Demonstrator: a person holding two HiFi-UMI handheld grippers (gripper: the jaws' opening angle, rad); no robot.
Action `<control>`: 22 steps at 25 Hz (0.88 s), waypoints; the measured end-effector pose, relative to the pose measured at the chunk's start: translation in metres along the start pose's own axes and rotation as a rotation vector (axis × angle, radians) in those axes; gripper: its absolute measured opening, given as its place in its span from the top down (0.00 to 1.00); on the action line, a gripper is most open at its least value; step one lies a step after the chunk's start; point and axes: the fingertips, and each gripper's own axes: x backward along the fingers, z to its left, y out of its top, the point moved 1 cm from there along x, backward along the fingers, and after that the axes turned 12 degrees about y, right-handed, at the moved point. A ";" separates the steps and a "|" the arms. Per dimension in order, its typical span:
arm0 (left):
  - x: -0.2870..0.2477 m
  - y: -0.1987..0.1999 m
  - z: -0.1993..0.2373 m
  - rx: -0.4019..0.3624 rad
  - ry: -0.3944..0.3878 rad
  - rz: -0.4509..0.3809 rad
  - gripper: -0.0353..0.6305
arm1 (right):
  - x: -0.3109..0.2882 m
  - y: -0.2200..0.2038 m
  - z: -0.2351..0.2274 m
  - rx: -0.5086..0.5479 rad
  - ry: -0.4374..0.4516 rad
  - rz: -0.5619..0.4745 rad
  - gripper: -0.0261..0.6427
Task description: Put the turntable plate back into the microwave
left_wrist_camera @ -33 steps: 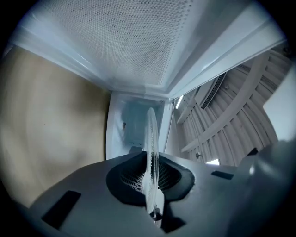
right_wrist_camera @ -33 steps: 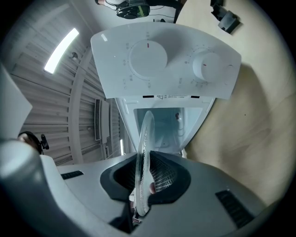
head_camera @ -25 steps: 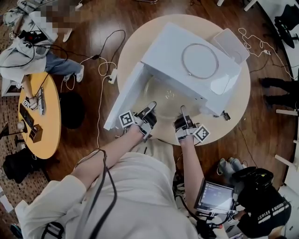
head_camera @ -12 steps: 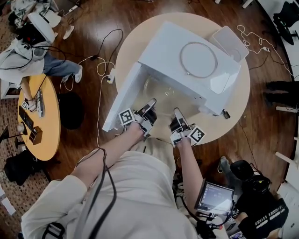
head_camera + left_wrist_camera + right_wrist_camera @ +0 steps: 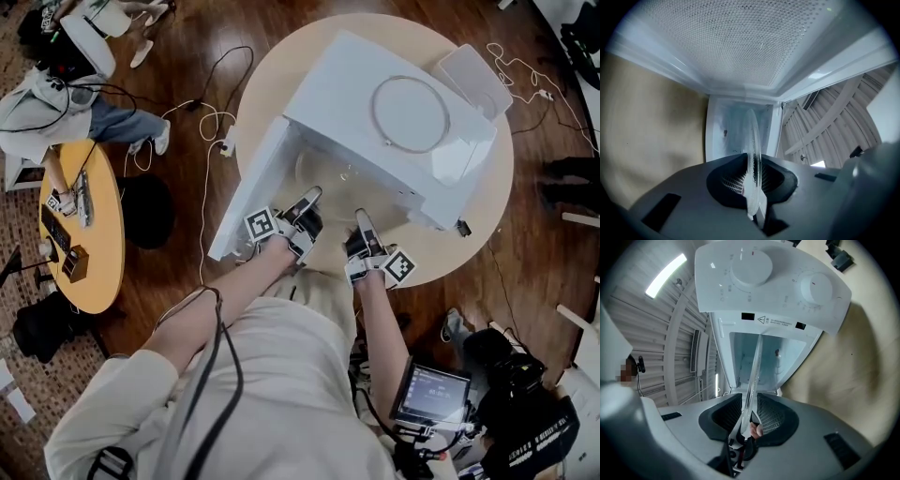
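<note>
The white microwave (image 5: 375, 112) stands on a round table with its door (image 5: 246, 192) swung open to the left. The clear glass turntable plate (image 5: 339, 176) lies partly inside the cavity. My left gripper (image 5: 305, 208) is shut on the plate's near rim; the left gripper view shows the plate (image 5: 752, 140) edge-on, clamped between the pads of that gripper (image 5: 752, 187). My right gripper (image 5: 362, 230) is at the rim further right. Its jaws have just been opening. The plate's edge (image 5: 753, 371) stands between the jaws of the right gripper (image 5: 749, 411), with gaps beside the pads.
A thin ring (image 5: 410, 114) lies on the microwave's top, and a white tray (image 5: 473, 80) is on the table behind it. The control panel (image 5: 773, 282) with two dials flanks the cavity. Cables cross the floor; a yellow side table (image 5: 94, 234) stands left, a screen (image 5: 429, 394) near right.
The right gripper has shifted a little toward the microwave's mouth along the plate's rim. The left gripper keeps its hold on the plate.
</note>
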 end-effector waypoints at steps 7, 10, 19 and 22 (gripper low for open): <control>-0.008 0.005 0.001 0.005 0.007 -0.004 0.90 | -0.008 0.009 -0.008 0.024 -0.018 0.010 0.83; -0.011 0.006 -0.001 0.003 0.001 -0.002 0.90 | -0.011 0.012 -0.013 0.021 -0.030 0.004 0.83; -0.010 0.005 -0.007 -0.004 -0.010 -0.001 0.90 | -0.012 0.012 -0.011 -0.091 0.021 -0.057 0.89; -0.011 0.004 -0.011 -0.007 -0.018 -0.005 0.90 | -0.014 0.014 -0.008 -0.104 0.047 -0.058 0.90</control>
